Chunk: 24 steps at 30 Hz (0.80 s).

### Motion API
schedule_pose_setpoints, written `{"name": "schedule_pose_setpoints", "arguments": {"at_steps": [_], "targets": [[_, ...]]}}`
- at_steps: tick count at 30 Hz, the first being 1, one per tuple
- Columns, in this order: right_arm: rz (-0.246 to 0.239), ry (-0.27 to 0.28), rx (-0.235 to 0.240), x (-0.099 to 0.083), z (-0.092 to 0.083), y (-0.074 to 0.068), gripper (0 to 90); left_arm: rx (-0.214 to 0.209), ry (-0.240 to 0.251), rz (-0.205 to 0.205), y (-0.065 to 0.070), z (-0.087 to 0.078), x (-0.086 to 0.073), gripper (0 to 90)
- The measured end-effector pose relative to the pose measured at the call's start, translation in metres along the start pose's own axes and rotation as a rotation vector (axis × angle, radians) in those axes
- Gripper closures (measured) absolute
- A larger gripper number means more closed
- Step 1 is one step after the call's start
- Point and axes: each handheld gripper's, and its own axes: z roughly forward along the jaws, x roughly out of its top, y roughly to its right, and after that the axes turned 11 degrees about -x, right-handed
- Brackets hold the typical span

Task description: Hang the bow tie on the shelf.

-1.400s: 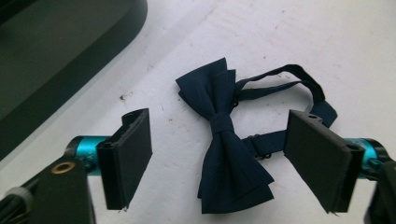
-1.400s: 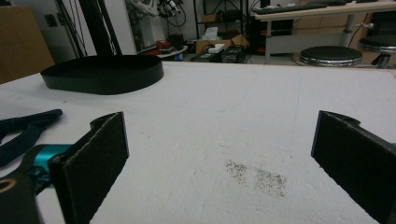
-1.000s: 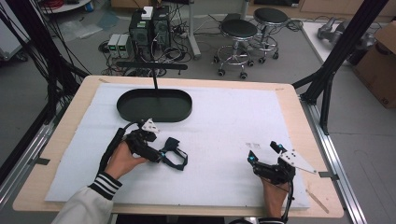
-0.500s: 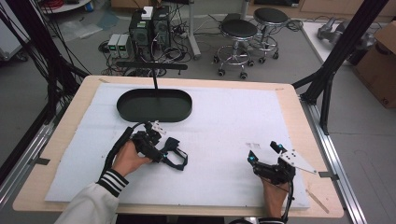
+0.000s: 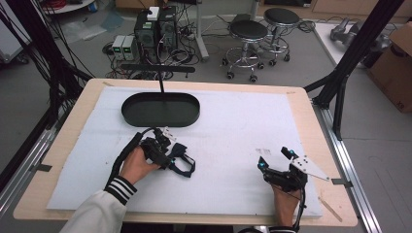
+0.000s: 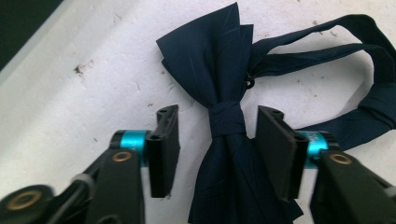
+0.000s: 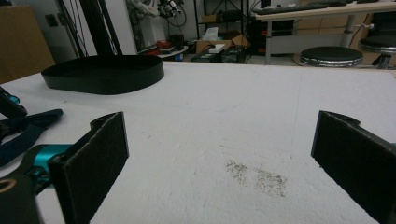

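At the left of the high view, the left gripper [image 5: 170,156] lies low over the white surface [image 5: 233,126], held by the person's left hand [image 5: 136,164], with a striped cuff behind it. Its jaws have just been closing, and in the left gripper view they stand on either side of the knot of a dark blue bow tie [image 6: 224,116]. A narrow gap shows between each pad and the knot, so the gripper [image 6: 217,135] is apart and not yet clamped on the cloth. The bow tie lies flat on the surface, just in front of the left hand, and its strap [image 6: 364,84] loops away to the right in that view. Beyond it, near the far edge, sits an oval black tray [image 5: 160,109], well apart from the tie.

Toward the right, the middle of the surface is bare white padding with a small dark smudge [image 7: 257,175]. At the right, the right gripper [image 5: 276,160] rests near the front edge in the person's right hand [image 5: 284,204]. Its jaws stand wide apart with nothing between them.
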Motion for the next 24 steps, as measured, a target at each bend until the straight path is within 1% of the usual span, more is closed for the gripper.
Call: {"name": "schedule_pose_setpoints", "arguments": {"at_steps": [1,2,7,8,10,12,14,15,17,19,22,24], "targets": [[0.002,-0.002,0.001,0.0000,-0.0002,-0.0003,2.9,0.002,0.005,0.000,0.0005,0.0004,0.0001,55.1],[0.002,-0.002,0.001,0.0000,-0.0002,-0.0003,2.9,0.003,0.005,0.001,0.0006,0.0005,0.0004,58.8],[0.003,-0.002,0.001,0.0000,-0.0002,-0.0004,2.9,0.008,0.006,-0.004,0.0010,0.0028,0.0016,63.0],[0.004,-0.002,0.000,-0.0001,-0.0002,-0.0005,2.9,0.006,0.005,-0.006,0.0014,0.0031,0.0019,66.3],[0.002,-0.002,0.001,0.0000,-0.0002,-0.0004,2.9,0.006,0.008,-0.014,0.0021,0.0033,0.0021,67.9],[0.002,-0.002,0.001,0.0000,-0.0003,-0.0003,2.9,0.004,0.005,-0.018,0.0020,0.0027,0.0024,72.2],[0.002,-0.002,0.001,-0.0001,-0.0002,-0.0004,2.9,0.007,0.008,-0.026,0.0024,0.0028,0.0024,73.0],[0.002,-0.002,0.001,0.0000,-0.0002,-0.0004,2.9,0.009,0.007,-0.023,0.0024,0.0026,0.0024,73.2],[0.004,-0.004,0.001,-0.0001,-0.0003,-0.0004,2.9,0.021,0.024,-0.022,0.0025,0.0022,0.0021,73.5],[0.004,-0.004,0.001,-0.0001,-0.0003,-0.0003,2.9,0.014,0.037,-0.025,0.0015,0.0011,0.0019,73.7],[0.003,-0.003,0.002,-0.0001,-0.0003,-0.0004,2.9,0.033,0.053,-0.007,0.0026,-0.0012,0.0017,73.9],[0.003,-0.004,0.002,0.0000,-0.0004,-0.0005,2.9,0.035,0.063,0.001,0.0034,-0.0028,0.0015,74.0]]}}
